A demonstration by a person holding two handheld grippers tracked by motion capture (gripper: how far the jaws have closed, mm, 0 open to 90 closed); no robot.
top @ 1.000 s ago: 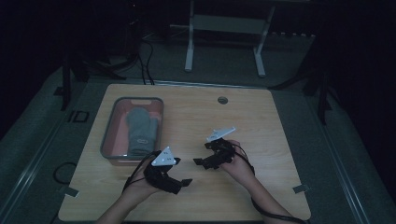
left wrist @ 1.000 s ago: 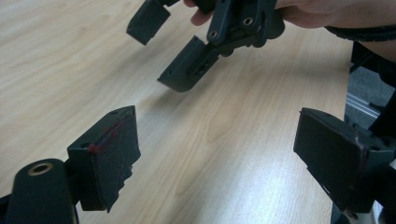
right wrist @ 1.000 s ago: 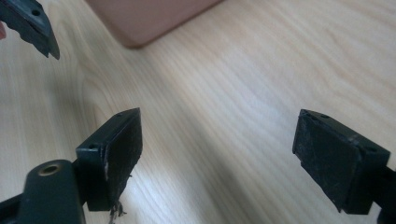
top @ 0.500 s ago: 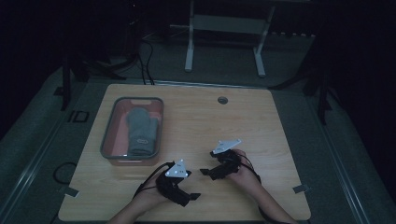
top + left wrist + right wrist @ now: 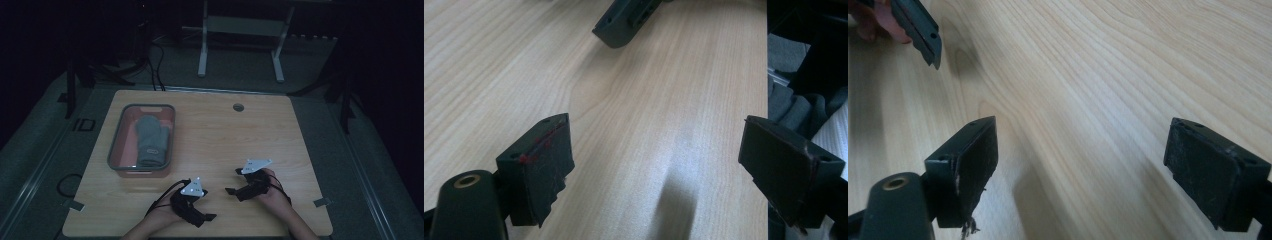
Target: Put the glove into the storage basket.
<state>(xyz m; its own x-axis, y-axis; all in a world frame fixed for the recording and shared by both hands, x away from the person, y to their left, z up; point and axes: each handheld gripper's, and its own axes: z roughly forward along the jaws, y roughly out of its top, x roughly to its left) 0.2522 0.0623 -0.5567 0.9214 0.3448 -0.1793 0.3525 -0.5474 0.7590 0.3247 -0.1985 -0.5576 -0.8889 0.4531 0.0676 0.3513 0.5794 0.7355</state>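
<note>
A clear bin with a reddish base stands at the table's left, and a grey mitten lies flat inside it. My left gripper is low over the wood near the front edge and points right. It is open, with bare tabletop between its jaws. My right gripper sits just right of it and points left toward it. It is also open over bare wood. Each gripper view catches a jaw tip of the other gripper at its top. Both grippers are well clear of the bin.
The wooden table has a round cable hole near its back edge. A metal stand and cables are on the floor behind. The front table edge and dark cloth run along the right of the left gripper view.
Both hands have drawn back toward the front edge and sunk lower. The right gripper has also shifted to the right. The jaws stand as wide as before.
</note>
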